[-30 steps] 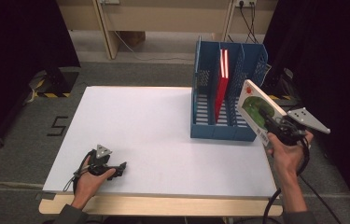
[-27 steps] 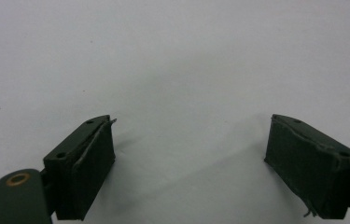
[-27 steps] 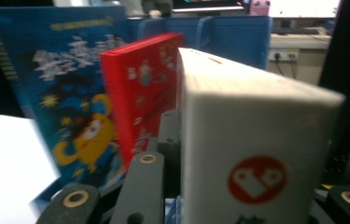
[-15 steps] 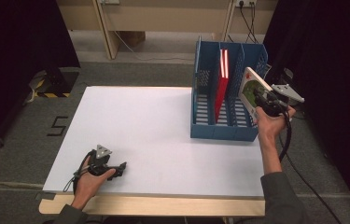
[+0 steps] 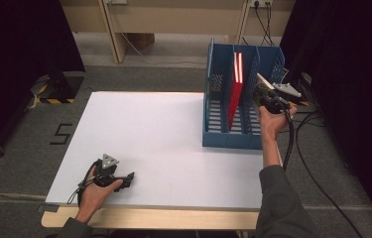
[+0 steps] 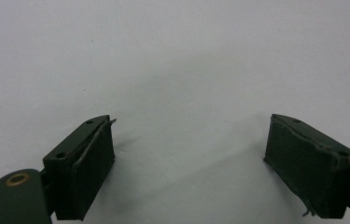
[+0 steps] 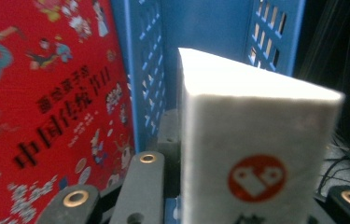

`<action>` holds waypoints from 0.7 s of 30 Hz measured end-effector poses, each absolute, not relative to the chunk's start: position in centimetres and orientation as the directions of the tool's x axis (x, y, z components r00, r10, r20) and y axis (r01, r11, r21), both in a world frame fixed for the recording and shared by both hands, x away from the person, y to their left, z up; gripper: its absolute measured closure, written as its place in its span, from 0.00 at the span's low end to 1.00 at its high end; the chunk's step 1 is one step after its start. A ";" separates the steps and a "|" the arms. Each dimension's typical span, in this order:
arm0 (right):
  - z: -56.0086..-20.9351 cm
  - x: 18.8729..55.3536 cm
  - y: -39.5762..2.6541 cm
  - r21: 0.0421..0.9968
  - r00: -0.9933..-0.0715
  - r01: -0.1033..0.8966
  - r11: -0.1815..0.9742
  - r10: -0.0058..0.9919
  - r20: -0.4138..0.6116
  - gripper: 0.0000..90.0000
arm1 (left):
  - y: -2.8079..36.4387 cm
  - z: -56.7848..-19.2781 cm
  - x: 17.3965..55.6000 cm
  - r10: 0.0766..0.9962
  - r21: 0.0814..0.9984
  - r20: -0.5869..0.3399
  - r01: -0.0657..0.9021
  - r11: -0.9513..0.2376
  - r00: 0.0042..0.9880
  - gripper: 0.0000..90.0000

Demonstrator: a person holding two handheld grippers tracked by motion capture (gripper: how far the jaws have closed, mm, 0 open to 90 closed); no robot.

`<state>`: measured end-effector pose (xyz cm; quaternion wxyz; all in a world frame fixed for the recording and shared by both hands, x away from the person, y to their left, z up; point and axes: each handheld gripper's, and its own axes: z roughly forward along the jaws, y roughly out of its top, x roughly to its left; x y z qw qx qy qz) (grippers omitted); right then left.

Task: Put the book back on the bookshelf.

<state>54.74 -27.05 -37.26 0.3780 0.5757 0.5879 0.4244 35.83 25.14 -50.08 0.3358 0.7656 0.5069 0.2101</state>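
Note:
A blue file rack (image 5: 214, 104) stands on the white table (image 5: 158, 134) at the right, with a red book (image 5: 235, 89) upright in its middle slot. My right gripper (image 5: 272, 100) is shut on a white book (image 5: 261, 85) and holds it over the rack's rightmost slot. In the right gripper view the white book (image 7: 256, 140) stands spine-up between the jaws, with the red book (image 7: 46, 93) beyond a perforated blue divider (image 7: 144, 70) on its left. My left gripper (image 5: 126, 178) rests on the table near the front left, open, with only bare table between its pads (image 6: 93, 168).
Black cables (image 5: 317, 163) trail over the grey floor right of the table. A wooden frame (image 5: 116, 34) stands behind the table. A dark curtain (image 5: 352, 74) hangs close on the right. The rack's left slot (image 5: 219, 114) holds nothing.
My right hand has carried the white book away from me and leftward, from beside the rack's front right corner to over its rightmost slot. The left gripper has stayed put.

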 end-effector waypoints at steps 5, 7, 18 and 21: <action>-37.9 55.5 -26.7 0.928 -0.052 0.371 -0.028 0.997 0.051 0.84 | 25.1 -50.1 35.8 0.918 0.728 -0.018 0.635 -0.259 0.396 0.16; -38.2 55.9 -26.5 0.926 -0.055 0.376 -0.022 0.997 0.046 0.84 | 25.1 -50.1 35.7 0.918 0.728 -0.017 0.635 -0.260 0.395 0.16; -39.5 57.0 -25.9 0.906 -0.052 0.422 -0.034 0.997 0.062 0.84 | 25.1 -50.1 35.7 0.919 0.730 -0.018 0.633 -0.258 0.395 0.16; -39.7 57.0 -25.9 0.897 -0.050 0.442 -0.034 0.997 0.062 0.83 | 25.1 -50.1 35.7 0.919 0.730 -0.018 0.633 -0.257 0.394 0.16</action>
